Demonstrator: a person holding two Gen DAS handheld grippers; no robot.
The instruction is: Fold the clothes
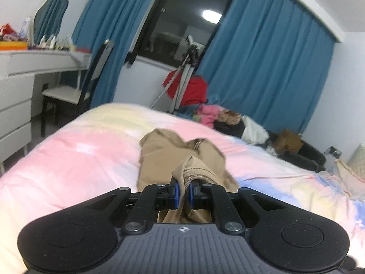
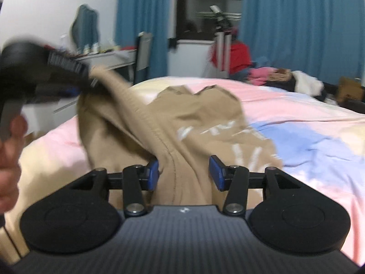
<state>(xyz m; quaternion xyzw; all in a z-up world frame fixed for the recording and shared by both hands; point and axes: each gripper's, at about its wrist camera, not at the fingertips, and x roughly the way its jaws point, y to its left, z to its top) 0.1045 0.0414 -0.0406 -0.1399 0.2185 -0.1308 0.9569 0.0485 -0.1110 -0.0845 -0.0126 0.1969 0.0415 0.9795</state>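
The left tool [image 1: 183, 190] is pinching a ribbed edge of the tan garment [image 1: 182, 150]: its two blue pads [image 1: 175, 193] are drawn close together with a fold of cloth bunched between them. From that pinch the cloth rises in a small hump just ahead of the tips, then runs forward and down onto the bed [image 1: 75, 159], where the rest lies crumpled straight ahead of the tool.

The right tool [image 2: 183, 173] is spread, its blue pads [image 2: 152, 174] wide apart. A seamed ridge of the garment [image 2: 200, 123] passes between them; the left pad looks to touch the cloth, while the right pad stands apart from it. Ahead and to the right of this tool the garment spreads over the bed [image 2: 308, 141], with white printing showing on its near right part.

Up and to the left of the right tool, the left tool [image 2: 77, 84] shows blurred, with the garment's ribbed edge stretched taut from it down toward the right tool's pads. The person's left hand [image 2: 10, 137] sits at the far left edge, blurred, below that tool.

Beyond the bed, far ahead of both tools, are blue curtains [image 1: 269, 64] and a dark window [image 1: 182, 22]. A heap of clothes [image 1: 219, 116] lies ahead and to the right, at the bed's far edge.
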